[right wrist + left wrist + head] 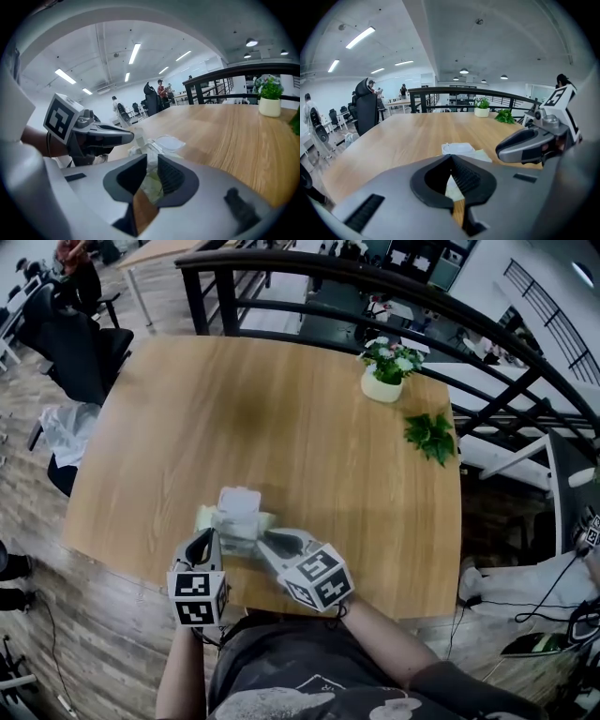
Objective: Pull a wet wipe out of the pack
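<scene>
Clenching the left hand-held gripper point(208, 536) on the pack's point(236, 523) near-left edge at the worktop's point(281, 409) front, with the lid point(239, 502) already open. Poising the right hand-held gripper point(264, 542), jaws slightly apart, around the white wipe point(151, 154); not yet pinching, apparently leaving the whole pull to do.

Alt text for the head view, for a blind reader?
The grey handheld left gripper and right gripper flank a pale green wet-wipe pack, its white lid open, near the front edge of a wooden table. A white potted plant stands at the far right corner.
</scene>
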Demonstrator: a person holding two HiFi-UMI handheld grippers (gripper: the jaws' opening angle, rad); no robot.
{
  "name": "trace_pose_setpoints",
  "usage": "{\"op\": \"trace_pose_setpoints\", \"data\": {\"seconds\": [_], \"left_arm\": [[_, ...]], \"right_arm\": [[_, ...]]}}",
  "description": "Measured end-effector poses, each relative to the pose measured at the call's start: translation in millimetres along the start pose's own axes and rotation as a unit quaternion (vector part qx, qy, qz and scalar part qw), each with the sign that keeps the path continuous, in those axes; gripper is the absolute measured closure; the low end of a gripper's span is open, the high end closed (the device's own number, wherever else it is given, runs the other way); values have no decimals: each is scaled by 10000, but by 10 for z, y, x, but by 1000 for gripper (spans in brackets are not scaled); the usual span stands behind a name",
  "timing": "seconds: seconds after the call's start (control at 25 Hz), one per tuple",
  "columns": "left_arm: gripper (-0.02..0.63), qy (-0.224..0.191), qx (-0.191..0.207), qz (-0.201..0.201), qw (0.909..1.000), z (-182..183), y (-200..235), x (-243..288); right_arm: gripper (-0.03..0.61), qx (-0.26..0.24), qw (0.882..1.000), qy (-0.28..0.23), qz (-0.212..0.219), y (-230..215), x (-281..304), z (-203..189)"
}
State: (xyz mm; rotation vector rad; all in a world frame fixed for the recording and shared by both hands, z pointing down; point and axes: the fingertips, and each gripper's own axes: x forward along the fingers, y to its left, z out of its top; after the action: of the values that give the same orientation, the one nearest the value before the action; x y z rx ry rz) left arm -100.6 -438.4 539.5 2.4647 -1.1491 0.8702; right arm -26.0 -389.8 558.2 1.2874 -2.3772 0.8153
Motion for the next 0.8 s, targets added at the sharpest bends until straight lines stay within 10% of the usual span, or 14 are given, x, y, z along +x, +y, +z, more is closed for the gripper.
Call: {"op": "trace_pose_setpoints", "data": {"seconds": [0.08,0.8], "left_arm": [[598,-12,-11,-36,10000,0,19,7],[600,44,88,-502,9987,-83,144,36]], "right_arm": [[446,-13,10000,56,67,37,28,1],[448,-45,9984,338,-453,22,316,-43]]}}
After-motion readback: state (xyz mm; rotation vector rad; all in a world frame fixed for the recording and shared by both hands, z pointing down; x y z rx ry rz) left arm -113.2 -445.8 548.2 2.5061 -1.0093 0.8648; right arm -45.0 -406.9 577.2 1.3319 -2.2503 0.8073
